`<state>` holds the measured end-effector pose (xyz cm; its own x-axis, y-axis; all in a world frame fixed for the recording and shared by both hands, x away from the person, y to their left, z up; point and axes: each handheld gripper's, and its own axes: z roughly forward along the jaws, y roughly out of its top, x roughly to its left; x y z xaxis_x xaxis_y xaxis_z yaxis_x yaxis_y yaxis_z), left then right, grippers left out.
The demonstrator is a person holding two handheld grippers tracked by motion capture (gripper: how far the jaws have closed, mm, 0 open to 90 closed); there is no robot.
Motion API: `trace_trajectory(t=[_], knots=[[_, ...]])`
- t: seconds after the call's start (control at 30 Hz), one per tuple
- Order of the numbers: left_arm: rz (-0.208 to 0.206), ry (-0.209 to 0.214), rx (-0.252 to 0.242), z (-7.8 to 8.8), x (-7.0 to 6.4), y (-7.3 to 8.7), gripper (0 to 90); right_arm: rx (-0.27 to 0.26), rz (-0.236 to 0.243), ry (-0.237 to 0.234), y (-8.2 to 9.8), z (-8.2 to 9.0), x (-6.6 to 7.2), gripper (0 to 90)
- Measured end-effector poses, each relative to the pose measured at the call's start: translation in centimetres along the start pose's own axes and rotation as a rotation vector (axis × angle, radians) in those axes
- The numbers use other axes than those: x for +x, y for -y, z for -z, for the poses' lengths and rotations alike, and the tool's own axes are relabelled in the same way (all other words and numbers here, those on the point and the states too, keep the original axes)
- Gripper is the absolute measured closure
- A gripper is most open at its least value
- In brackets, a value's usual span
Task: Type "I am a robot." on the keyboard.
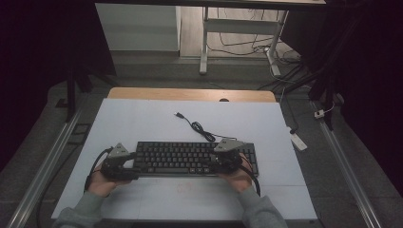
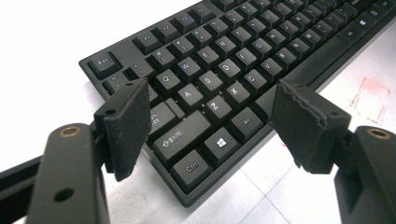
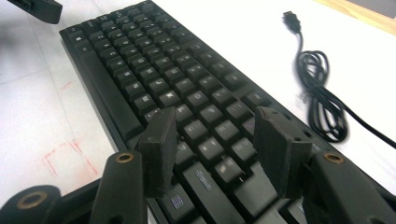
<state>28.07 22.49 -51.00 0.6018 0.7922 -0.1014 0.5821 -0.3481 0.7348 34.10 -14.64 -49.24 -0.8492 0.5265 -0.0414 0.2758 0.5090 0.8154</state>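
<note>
**Two grippers parked at either end of a black keyboard**

So there's a black keyboard (image 1: 190,158) lying flat on a white table (image 1: 142,123), roughly in the middle and a bit toward the person's side. Its cable (image 1: 199,128) runs off the far edge of the keyboard, bunches into a small coil just behind it, and ends in a plug lying loose on the table further back.

The left gripper (image 2: 210,116) sits at the keyboard's left end. Its jaws are spread wide, one over the Caps Lock area and the other out past the front edge near the Alt key, with the Shift, Ctrl and Windows keys in the gap between them. It's got hold of nothing.

The right gripper (image 3: 215,140) is over the right part of the keyboard, just above the keys. Jaws are parted here too, a bit less, with a few rows of keys showing between them, and nothing clamped.

There are faint red pen marks (image 3: 65,158) on the table just in front of the keyboard. The person's grey sleeves (image 1: 256,209) come in from the near edge.
</note>
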Motion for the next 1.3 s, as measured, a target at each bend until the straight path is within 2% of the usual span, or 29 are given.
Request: trace_trajectory(t=[0.5, 0.67, 0.83, 0.93, 1.1, 1.3], knots=[[0.006, -0.006, -0.004, 0.0, -0.2, 0.1, 28.2, -0.034, -0.033, 0.083, 2.8, 4.6, -1.4, 46.1], [0.008, -0.007, -0.009, 0.1, -0.3, 0.1, 27.9, -0.033, -0.037, 0.117, 4.6, 6.6, -1.9, 45.4], [0.006, -0.007, -0.010, 0.3, -0.5, 0.5, 27.8, -0.038, -0.063, 0.161, 6.5, 8.7, -2.6, 44.8], [0.003, -0.006, -0.007, 0.4, -0.6, 0.8, 27.8, -0.035, -0.068, 0.168, 7.5, 9.7, -2.9, 44.1], [0.000, -0.005, -0.009, 0.5, -0.7, 0.9, 27.6, -0.034, -0.067, 0.169, 8.7, 10.3, -3.1, 43.5], [-0.008, -0.002, -0.011, 0.5, -0.9, 0.9, 27.5, -0.030, -0.061, 0.159, 8.6, 10.2, -3.0, 43.1]])
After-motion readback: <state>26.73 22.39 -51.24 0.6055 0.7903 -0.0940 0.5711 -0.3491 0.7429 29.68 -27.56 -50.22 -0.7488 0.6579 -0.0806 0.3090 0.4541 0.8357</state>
